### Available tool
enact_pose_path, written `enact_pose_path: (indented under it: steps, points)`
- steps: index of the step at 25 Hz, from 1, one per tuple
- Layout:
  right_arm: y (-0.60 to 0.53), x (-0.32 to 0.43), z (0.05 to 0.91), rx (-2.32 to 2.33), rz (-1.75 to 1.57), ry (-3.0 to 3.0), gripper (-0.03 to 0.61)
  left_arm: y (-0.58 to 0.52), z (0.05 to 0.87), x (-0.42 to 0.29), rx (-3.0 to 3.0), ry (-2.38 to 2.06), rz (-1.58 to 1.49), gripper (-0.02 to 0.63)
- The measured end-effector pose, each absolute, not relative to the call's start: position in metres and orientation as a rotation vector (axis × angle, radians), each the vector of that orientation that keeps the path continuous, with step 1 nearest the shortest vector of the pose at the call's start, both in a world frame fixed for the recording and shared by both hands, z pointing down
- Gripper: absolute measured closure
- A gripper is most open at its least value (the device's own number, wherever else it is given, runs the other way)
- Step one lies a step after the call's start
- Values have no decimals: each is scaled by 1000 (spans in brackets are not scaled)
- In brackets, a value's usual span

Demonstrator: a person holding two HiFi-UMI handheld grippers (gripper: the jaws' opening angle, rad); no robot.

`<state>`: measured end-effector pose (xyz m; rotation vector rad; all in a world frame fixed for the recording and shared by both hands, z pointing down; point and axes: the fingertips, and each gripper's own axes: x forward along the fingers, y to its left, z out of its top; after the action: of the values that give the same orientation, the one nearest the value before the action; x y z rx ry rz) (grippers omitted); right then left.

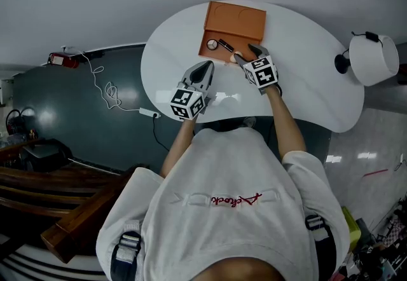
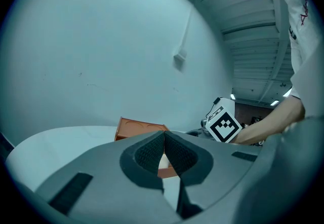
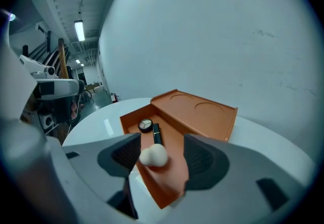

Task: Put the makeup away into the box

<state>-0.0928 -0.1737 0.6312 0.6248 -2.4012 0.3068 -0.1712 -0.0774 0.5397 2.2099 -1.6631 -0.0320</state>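
An orange box [image 1: 205, 52] lies open on the white table, its lid [image 1: 235, 20] folded back. Inside lie a round compact [image 3: 146, 125] and a black tube [image 3: 156, 134]. My right gripper [image 3: 163, 153] hangs over the box's near end with its jaws wide apart. A white makeup sponge [image 3: 153, 156] sits between them, close against the left pad and clear of the right one. My left gripper [image 2: 163, 137] is shut on nothing, held level just short of the box [image 2: 139, 127]. In the head view it [image 1: 205, 68] stands left of the right gripper [image 1: 245, 55].
The white oval table [image 1: 305, 76] ends close to my body. A white lamp [image 1: 372, 57] stands at its right end. On the dark floor to the left lie a power strip [image 1: 149, 112] and cable, with wooden benches [image 1: 70, 229] further left.
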Motion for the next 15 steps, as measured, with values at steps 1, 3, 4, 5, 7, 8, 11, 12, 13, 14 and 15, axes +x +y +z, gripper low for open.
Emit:
enact_pose_path:
  steps: [1,3,4,5,7,8,11,12,13,14,15]
  points:
    - [-173,-91,631,628,304,-2402,307,-78,539,-170,2214,-1660,-30,604]
    - [-173,-89,629,635,299,-2405,308,-79,538,-168,2222,-1653,-26,604]
    - [-174,-88,628,639,299,-2407,308,-80,537,-167,2225,-1650,-24,604]
    - [-174,-86,628,643,299,-2408,314,-80,537,-166,2228,-1648,-22,604]
    - [-176,-83,627,652,299,-2407,351,-81,536,-164,2235,-1644,-21,604]
    - [-177,-82,626,664,296,-2406,397,-82,535,-164,2239,-1641,-20,604]
    - [-182,-76,619,722,278,-2414,532,-85,533,-161,2253,-1633,-17,603]
    - [-182,-75,618,729,280,-2417,543,-86,532,-160,2259,-1630,-16,604]
    - [-182,-74,618,727,289,-2420,548,-87,532,-159,2263,-1627,-16,604]
    - [-181,-73,618,722,300,-2420,552,-87,531,-158,2267,-1625,-15,604]
    - [-180,-72,617,719,310,-2420,555,-87,530,-158,2270,-1623,-13,604]
